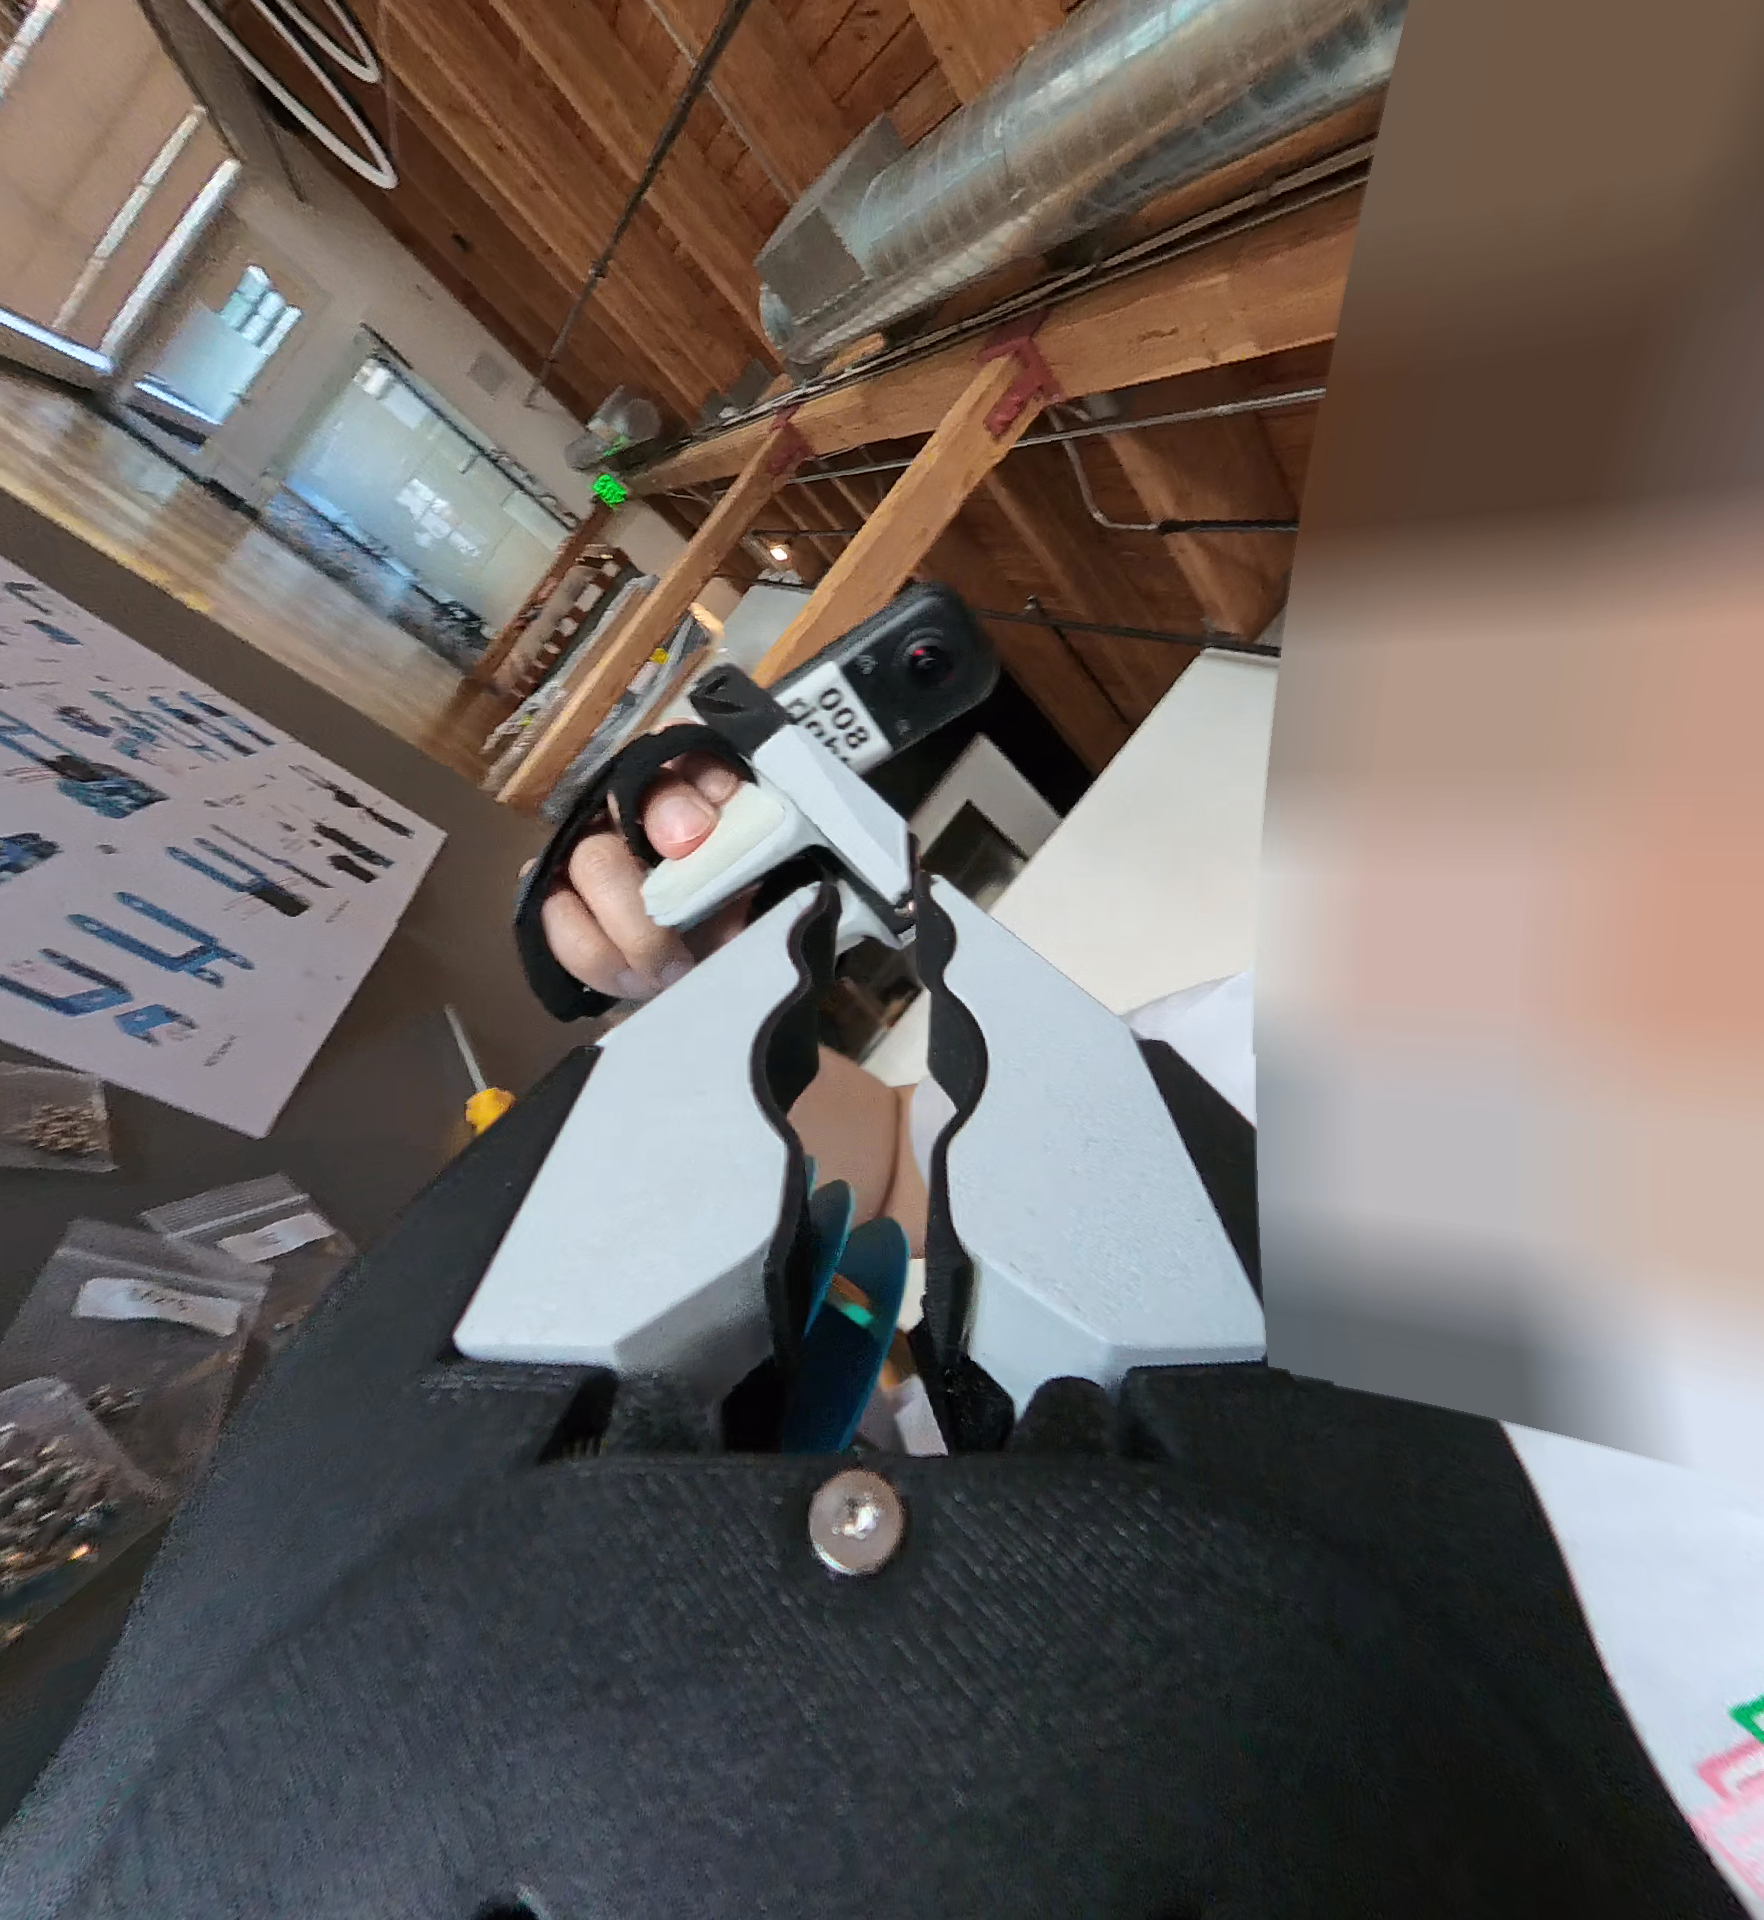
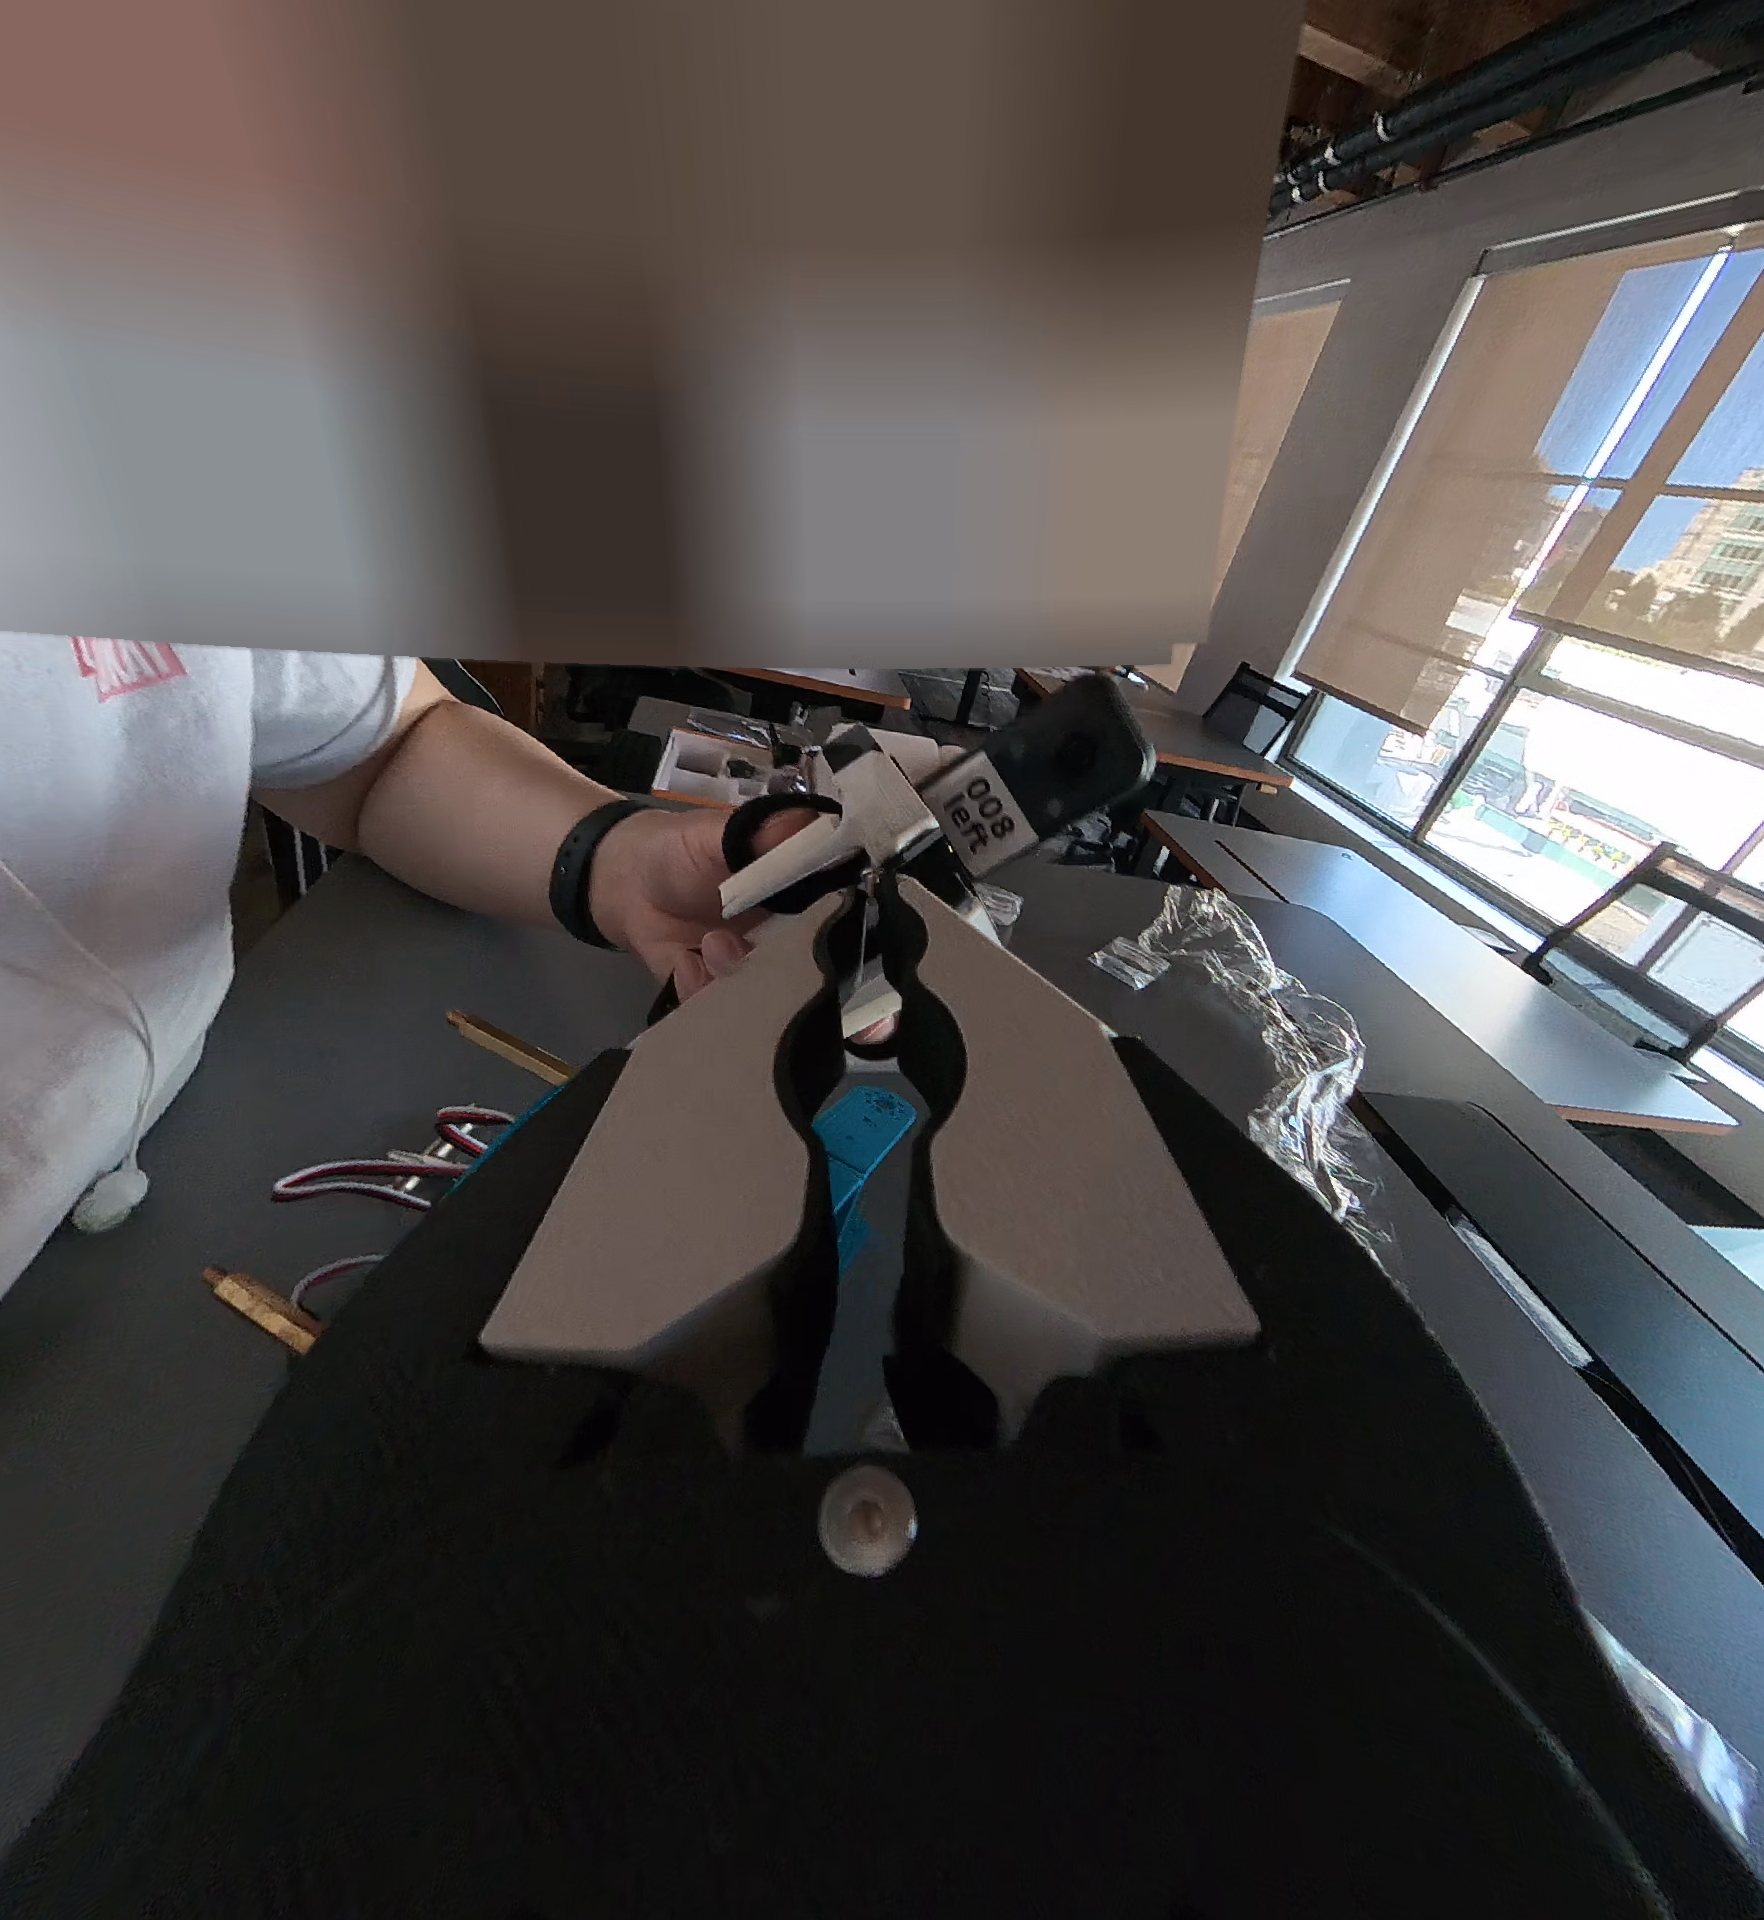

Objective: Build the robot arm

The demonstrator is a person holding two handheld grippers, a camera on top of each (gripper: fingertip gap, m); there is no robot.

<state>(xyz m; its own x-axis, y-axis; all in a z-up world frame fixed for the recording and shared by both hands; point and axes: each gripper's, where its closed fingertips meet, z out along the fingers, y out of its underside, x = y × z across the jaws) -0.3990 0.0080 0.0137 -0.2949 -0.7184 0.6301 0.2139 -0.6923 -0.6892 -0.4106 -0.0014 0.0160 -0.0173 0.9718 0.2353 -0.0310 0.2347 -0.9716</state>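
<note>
My left gripper [image 1: 870, 900] is raised in the air, its jaws a small gap apart with nothing between the pads. My right gripper [image 2: 873, 912] faces it tip to tip. Each shows in the other's view, held by a hand: the right gripper [image 1: 805, 821] and the left gripper [image 2: 857, 831]. A thin metal rod [image 2: 862, 940] lies along the narrow gap of the right gripper's jaws. I cannot tell whether it is pinched. A blue printed part [image 2: 862, 1127] shows below through the gap, and also in the left wrist view [image 1: 847, 1278].
A dark table [image 2: 421, 966] holds brass standoffs [image 2: 254, 1304], red-white-black wires [image 2: 369, 1174] and crumpled clear plastic [image 2: 1273, 1018]. On the left are a white printed sheet [image 1: 130, 831], bags of small hardware [image 1: 16, 1527] and a yellow-handled tool [image 1: 483, 1101]. The person stands close behind both grippers. Left and right tips are no more than a few centimetres apart.
</note>
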